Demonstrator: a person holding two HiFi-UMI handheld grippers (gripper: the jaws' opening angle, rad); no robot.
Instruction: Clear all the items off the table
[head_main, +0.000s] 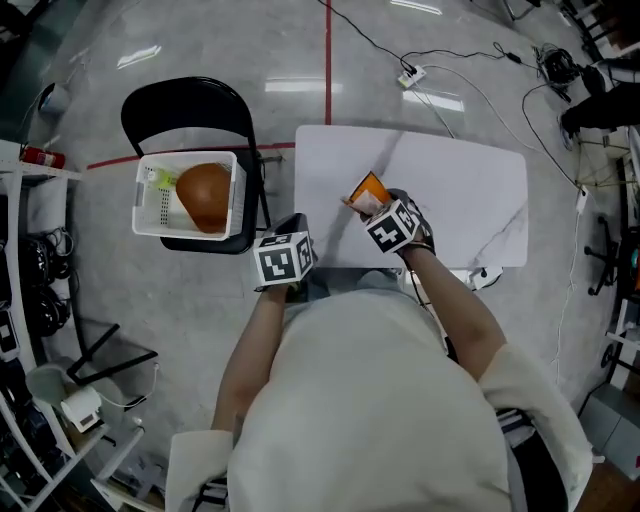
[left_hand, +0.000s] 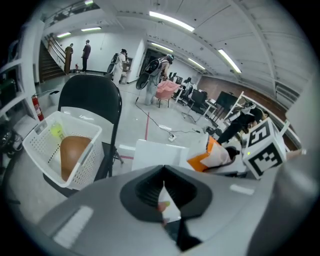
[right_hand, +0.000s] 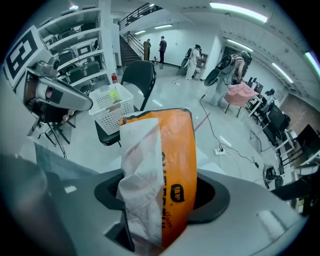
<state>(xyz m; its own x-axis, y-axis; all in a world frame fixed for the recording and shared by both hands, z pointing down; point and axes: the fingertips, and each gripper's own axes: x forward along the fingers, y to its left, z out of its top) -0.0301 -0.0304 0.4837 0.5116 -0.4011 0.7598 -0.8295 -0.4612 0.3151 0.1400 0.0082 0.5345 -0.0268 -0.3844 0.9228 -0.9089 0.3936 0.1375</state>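
In the head view, the right gripper (head_main: 372, 205) is clamped on an orange tissue pack (head_main: 368, 188) and holds it over the front-left part of the white table (head_main: 470, 200). The left gripper (head_main: 290, 238) hangs by the table's near-left corner, between the pack and the white basket (head_main: 190, 157) on the seat of a black chair (head_main: 180, 100) just left of the table. The basket holds a brown rounded thing (head_main: 205, 195) and a small yellow-green item (head_main: 163, 182). No other loose item shows on the tabletop, so this looks like the carry step for what may be the last thing. In the left gripper view, the dark pads meet with only a sliver between them and nothing seems gripped, though the lens sits so close that a thin scrap there cannot be ruled out. In the right gripper view, the pack stands upright between the jaws, pinched at its lower part, with white tissue spilling down its left side. The basket and chair lie beyond it to the left. The next move, as I judge it, calls for bringing the pack leftward past the table's edge until it is over the basket's open top, then parting the jaws. The left gripper is near that path and should keep clear.
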